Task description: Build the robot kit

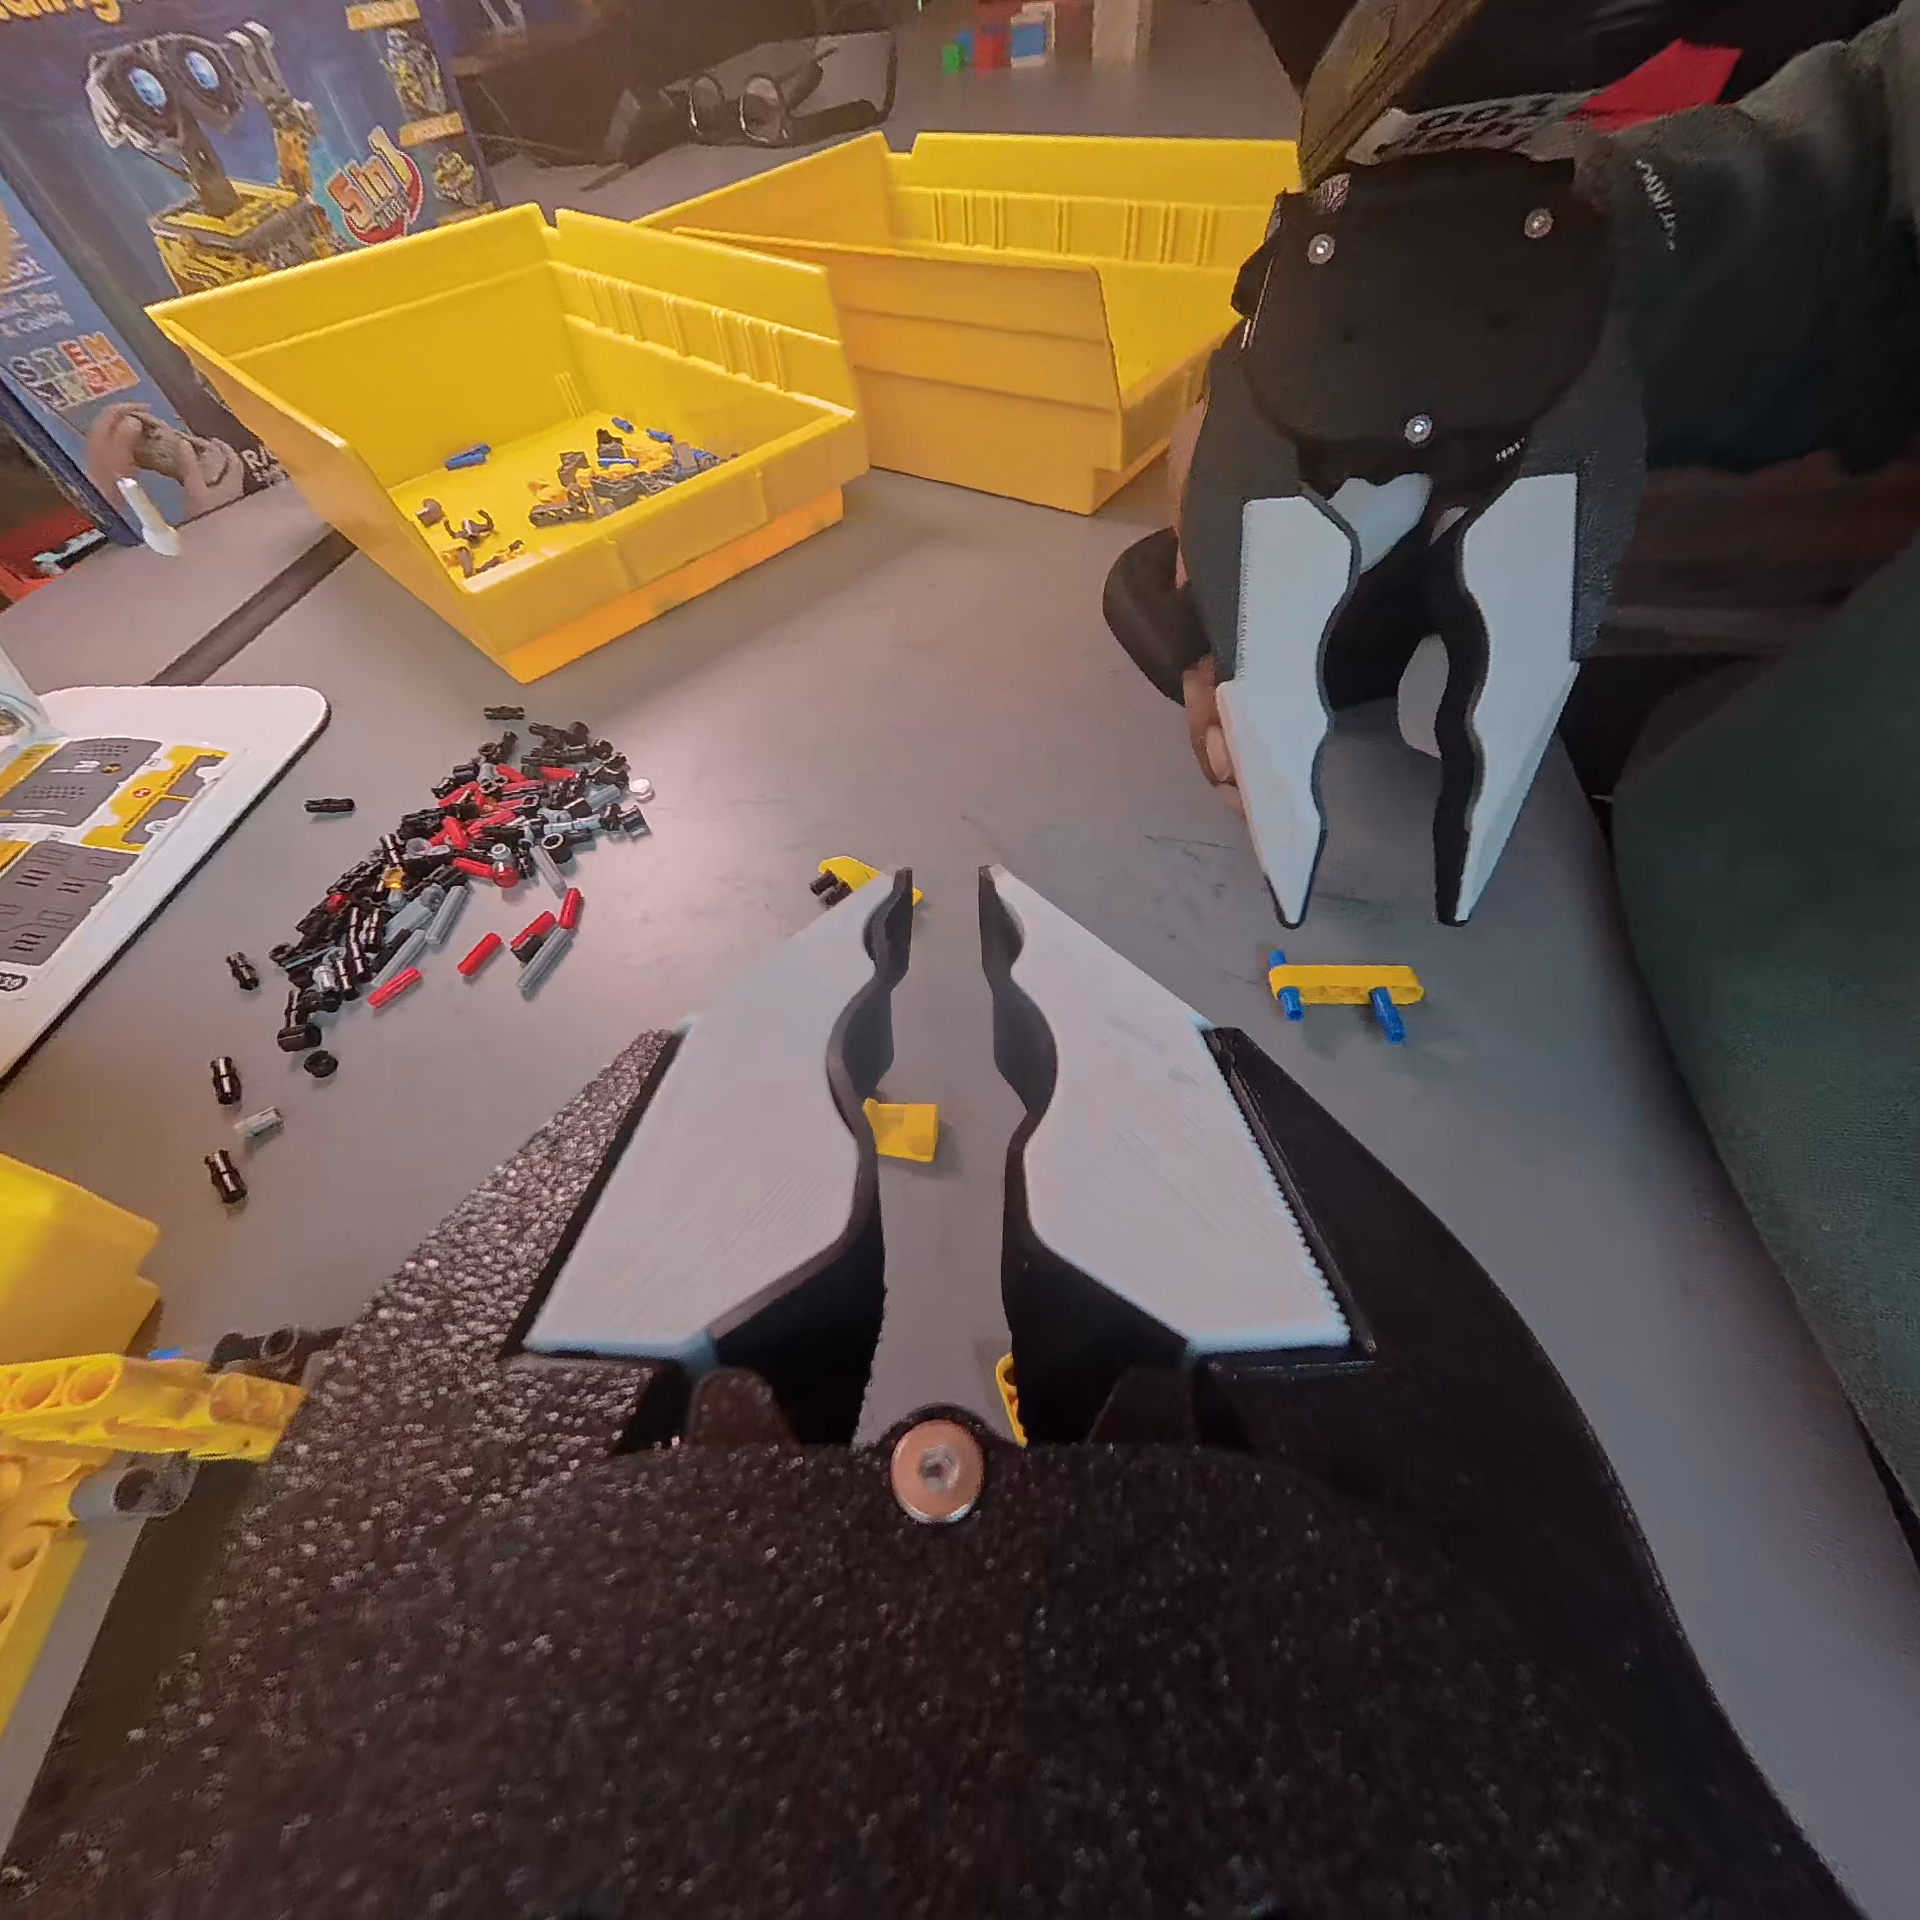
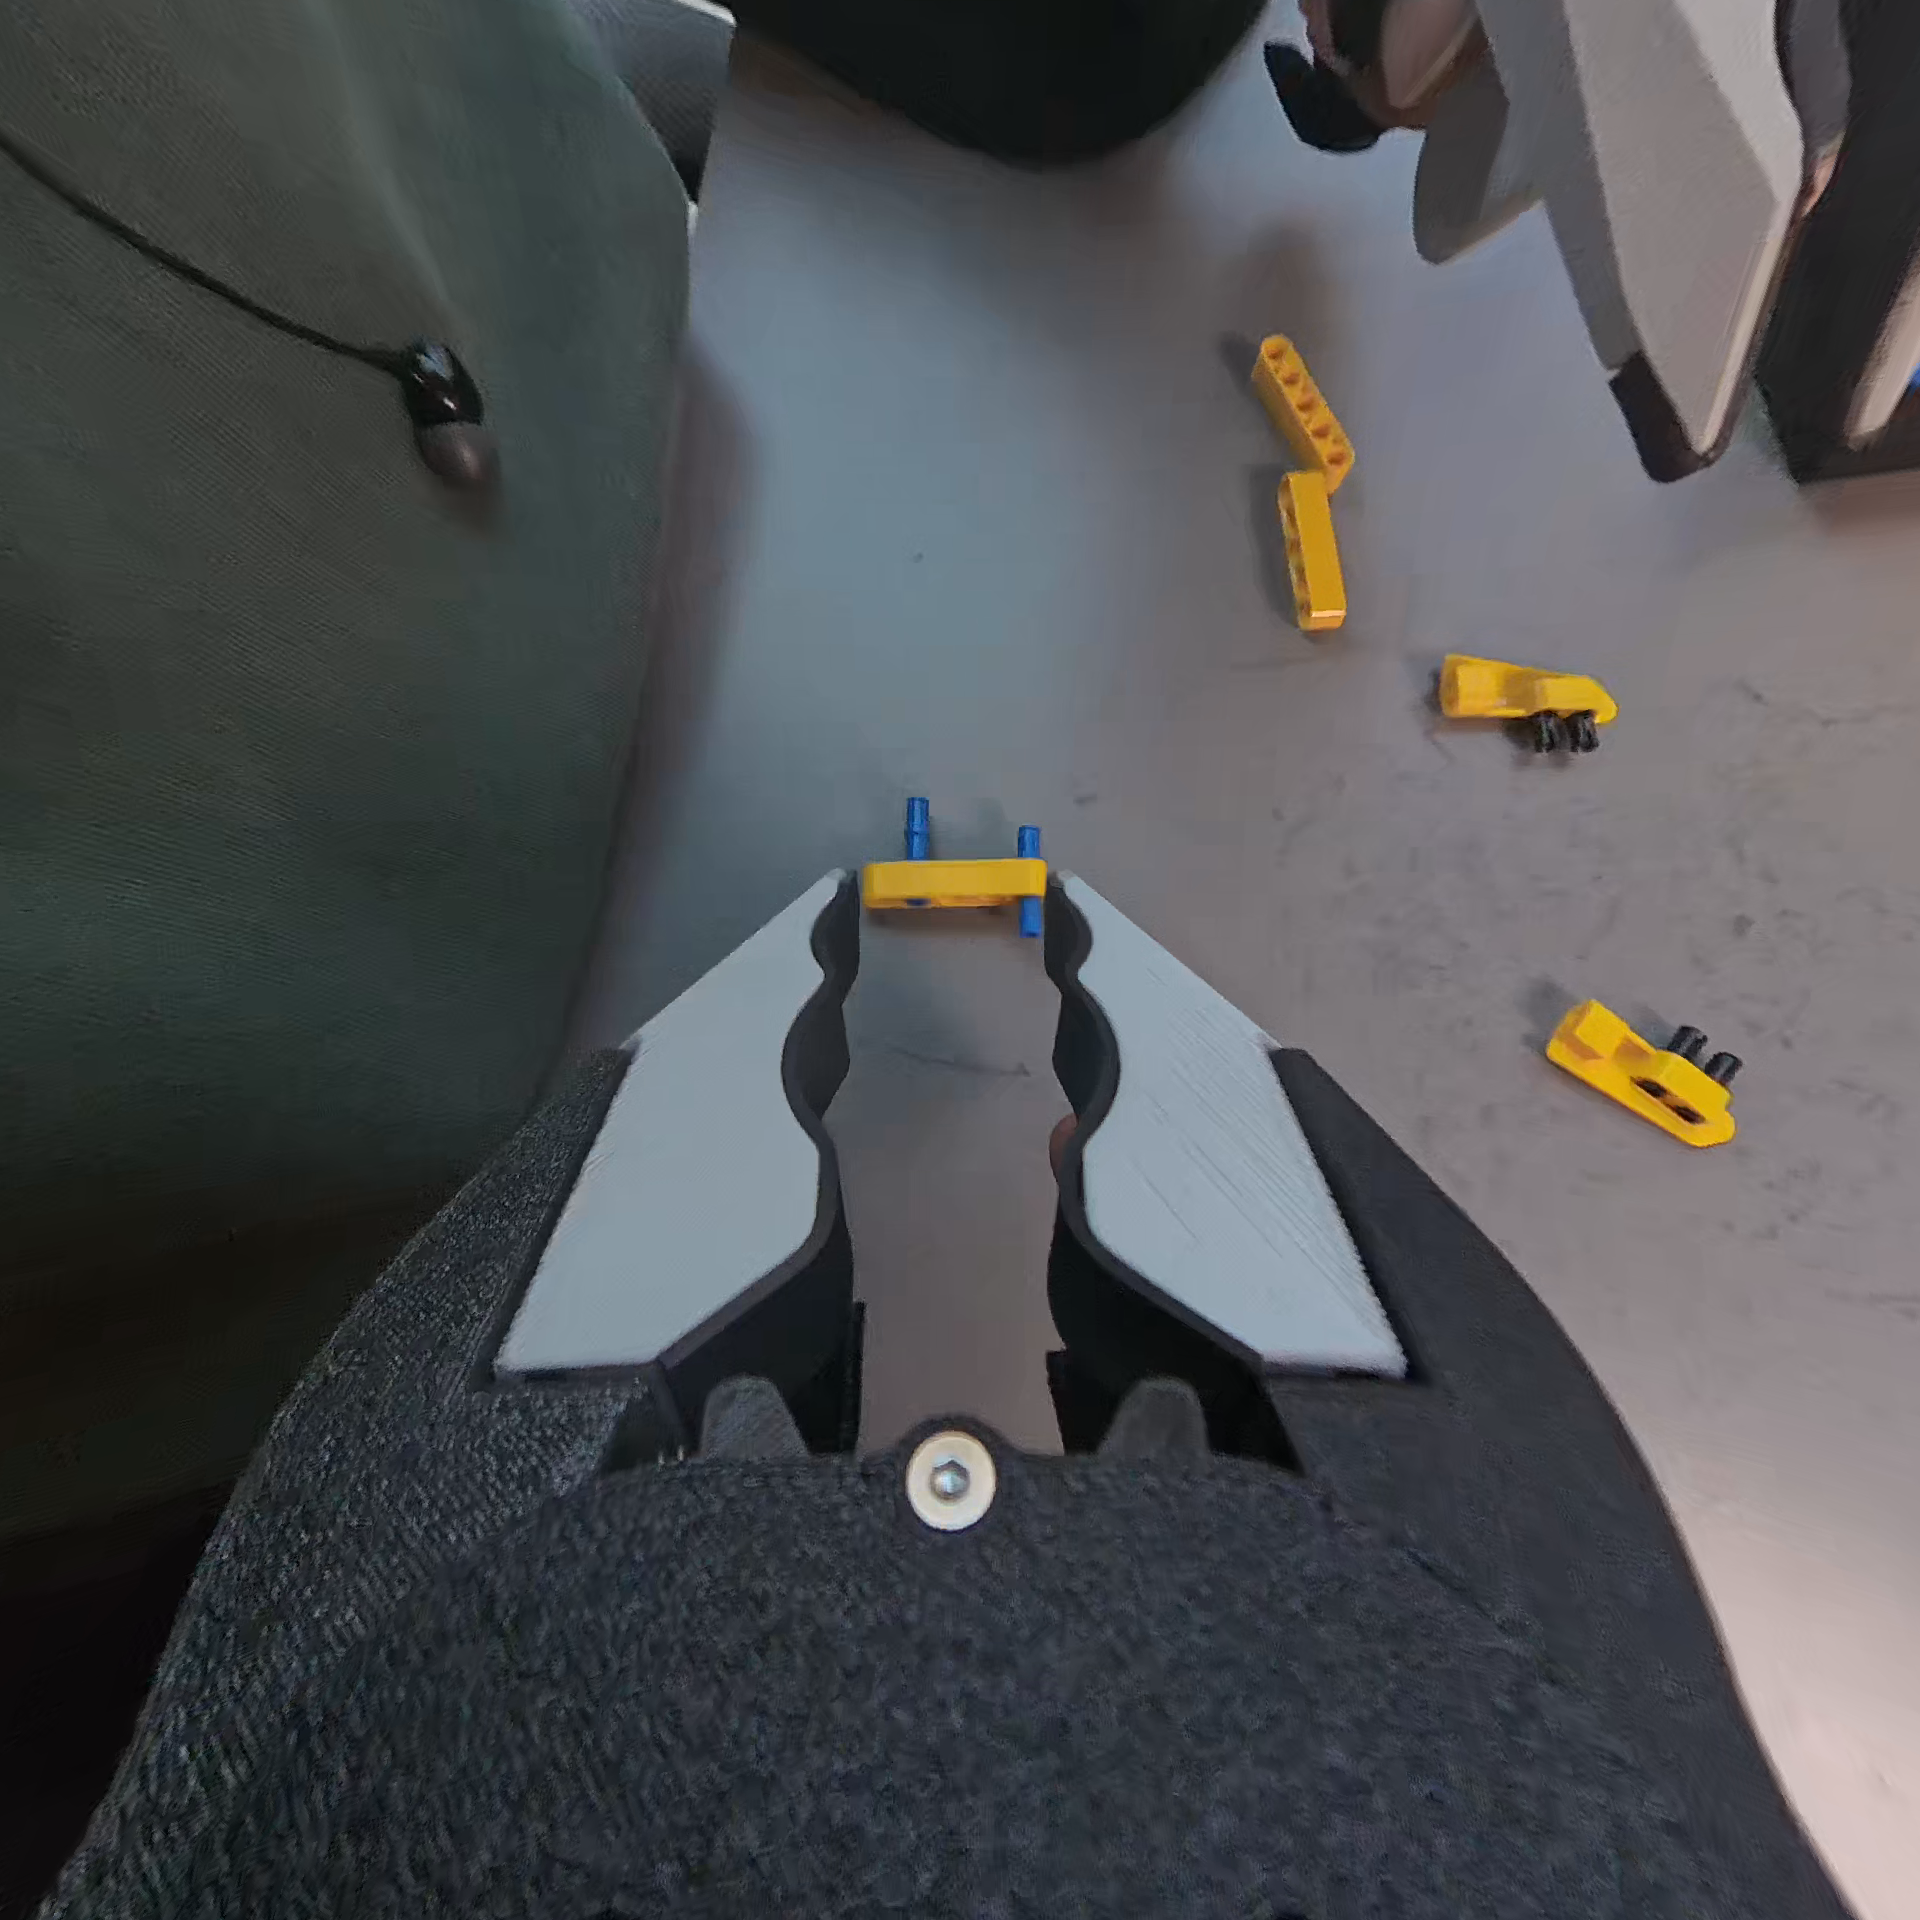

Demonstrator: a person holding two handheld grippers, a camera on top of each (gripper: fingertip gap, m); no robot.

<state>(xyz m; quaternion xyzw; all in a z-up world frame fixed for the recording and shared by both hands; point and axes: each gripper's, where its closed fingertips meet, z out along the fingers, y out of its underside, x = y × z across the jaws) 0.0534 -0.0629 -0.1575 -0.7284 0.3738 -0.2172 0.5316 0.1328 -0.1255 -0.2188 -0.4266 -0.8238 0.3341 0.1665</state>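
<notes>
A short yellow beam with two blue pins lies on the grey table, right between the fingertips of my right gripper. The jaws are open about as wide as the beam. The left wrist view shows this gripper tilted down just behind the beam. My left gripper hovers over the table, jaws slightly apart and empty. A small yellow piece lies on the table beneath its fingers. A yellow piece with black pins lies by its left fingertip.
Two yellow bins stand at the back, the near one holding small parts. A pile of black, red and grey pins and an instruction sheet lie left. More yellow beams lie right. A person's green garment borders the table.
</notes>
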